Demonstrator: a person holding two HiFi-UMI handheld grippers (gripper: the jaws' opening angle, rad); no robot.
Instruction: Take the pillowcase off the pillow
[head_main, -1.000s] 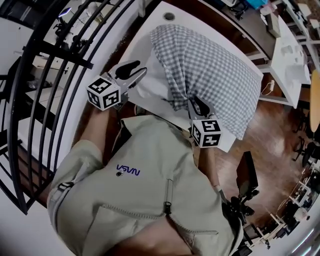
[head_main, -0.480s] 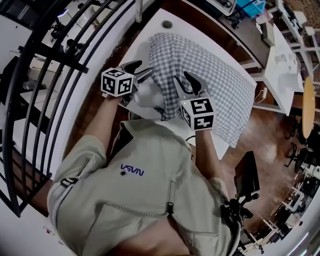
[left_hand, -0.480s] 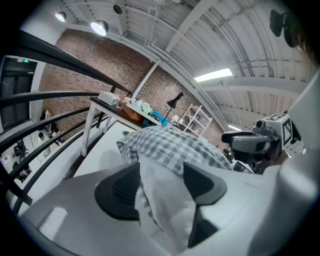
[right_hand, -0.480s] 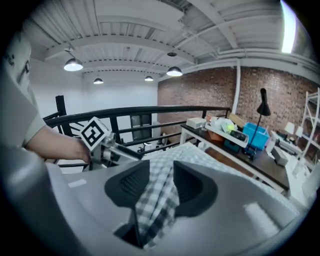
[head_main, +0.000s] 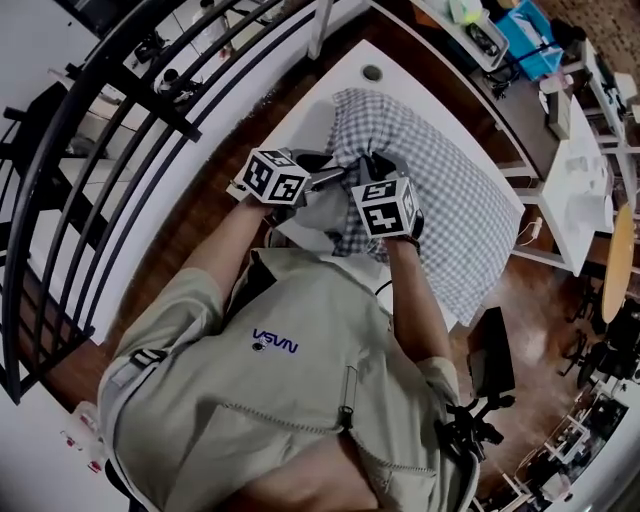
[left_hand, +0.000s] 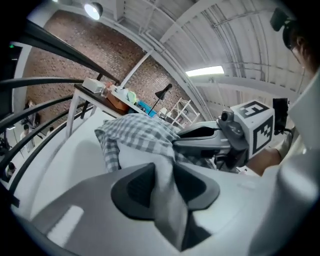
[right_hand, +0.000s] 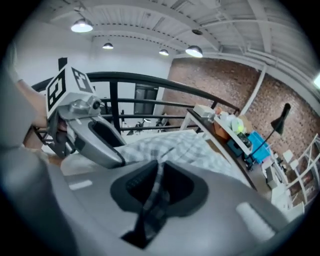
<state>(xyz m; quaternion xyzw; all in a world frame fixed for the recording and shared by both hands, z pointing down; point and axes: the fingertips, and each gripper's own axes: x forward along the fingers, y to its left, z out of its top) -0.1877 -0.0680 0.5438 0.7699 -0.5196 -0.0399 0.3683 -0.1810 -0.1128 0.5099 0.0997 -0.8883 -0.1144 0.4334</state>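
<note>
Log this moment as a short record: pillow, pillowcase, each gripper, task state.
pillow: white pillow lies on the table, its near end bare
pillowcase: checked pillowcase covers most of the pillow
left gripper: left gripper jaws have just been closing and now clamp the pillow's white cloth
right gripper: right gripper jaws have just been closing and now clamp the pillowcase's edge
task state: pillowcase not yet off

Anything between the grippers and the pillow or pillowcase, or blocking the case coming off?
Nothing visible. The right gripper, whose jaws have just been closing, pinches the checked pillowcase. The left gripper, jaws also just closing, pinches the white pillow at the open end.
</note>
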